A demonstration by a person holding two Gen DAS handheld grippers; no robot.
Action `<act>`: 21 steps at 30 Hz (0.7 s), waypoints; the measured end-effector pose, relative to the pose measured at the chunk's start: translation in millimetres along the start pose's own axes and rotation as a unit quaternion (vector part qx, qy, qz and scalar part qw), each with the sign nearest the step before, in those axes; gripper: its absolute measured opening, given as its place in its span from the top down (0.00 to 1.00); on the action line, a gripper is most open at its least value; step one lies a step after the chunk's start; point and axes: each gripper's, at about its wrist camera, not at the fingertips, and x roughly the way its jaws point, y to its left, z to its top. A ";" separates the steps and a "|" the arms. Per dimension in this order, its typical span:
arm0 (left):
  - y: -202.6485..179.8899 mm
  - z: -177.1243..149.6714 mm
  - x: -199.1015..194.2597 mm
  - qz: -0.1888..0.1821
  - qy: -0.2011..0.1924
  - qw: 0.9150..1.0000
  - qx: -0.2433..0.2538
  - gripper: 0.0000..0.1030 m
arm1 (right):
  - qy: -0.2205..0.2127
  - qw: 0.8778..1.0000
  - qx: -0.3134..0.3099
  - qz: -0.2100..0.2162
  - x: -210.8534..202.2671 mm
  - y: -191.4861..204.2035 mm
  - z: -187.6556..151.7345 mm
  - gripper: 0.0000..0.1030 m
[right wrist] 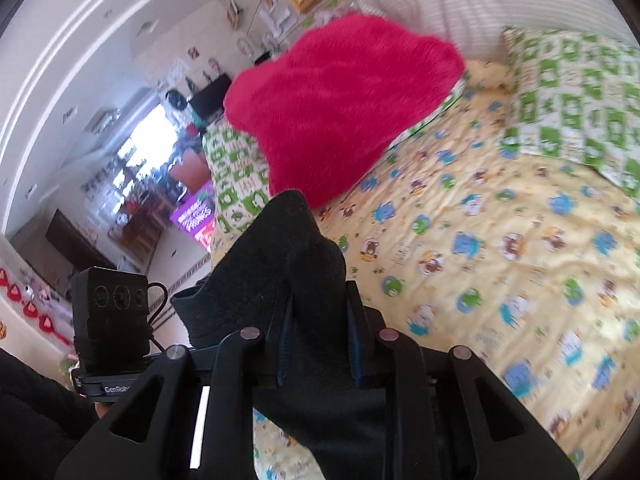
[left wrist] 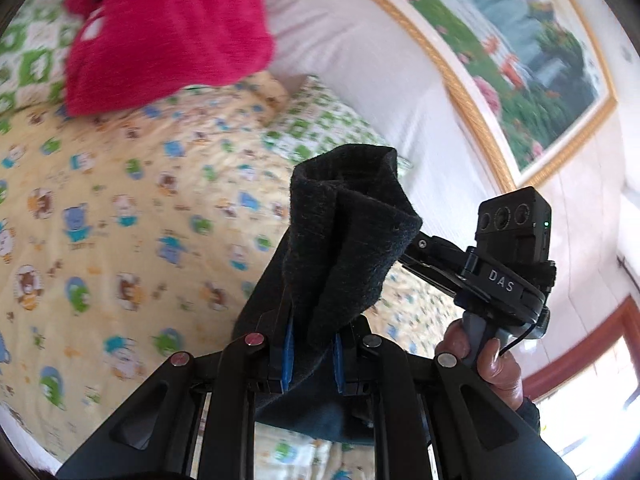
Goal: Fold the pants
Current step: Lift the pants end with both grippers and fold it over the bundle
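Dark charcoal pants (left wrist: pixel 344 232) hang lifted above the bed, a bunched edge held up between both grippers. In the left wrist view my left gripper (left wrist: pixel 312 356) is shut on the fabric, which is pinched between its blue pads (left wrist: pixel 288 356). To the right the camera block of the right gripper (left wrist: pixel 514 224) shows, gripped by a hand (left wrist: pixel 488 356), with its fingers running into the cloth. In the right wrist view my right gripper (right wrist: pixel 316 344) is shut on the pants (right wrist: pixel 288 248), and the left gripper's camera block (right wrist: pixel 112 308) sits at lower left.
A yellow cartoon-print sheet (left wrist: pixel 100 220) covers the bed below. A fluffy red pillow (right wrist: pixel 340 112) and a green-and-white pillow (right wrist: pixel 580 100) lie at the head, against a white padded headboard (left wrist: pixel 360 52). A gold-framed picture (left wrist: pixel 520 40) hangs on the wall.
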 end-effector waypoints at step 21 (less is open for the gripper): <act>-131.1 -87.6 67.7 -0.054 0.110 0.985 0.124 0.87 | -0.136 0.982 0.118 -0.048 -151.9 -64.9 -116.3 0.76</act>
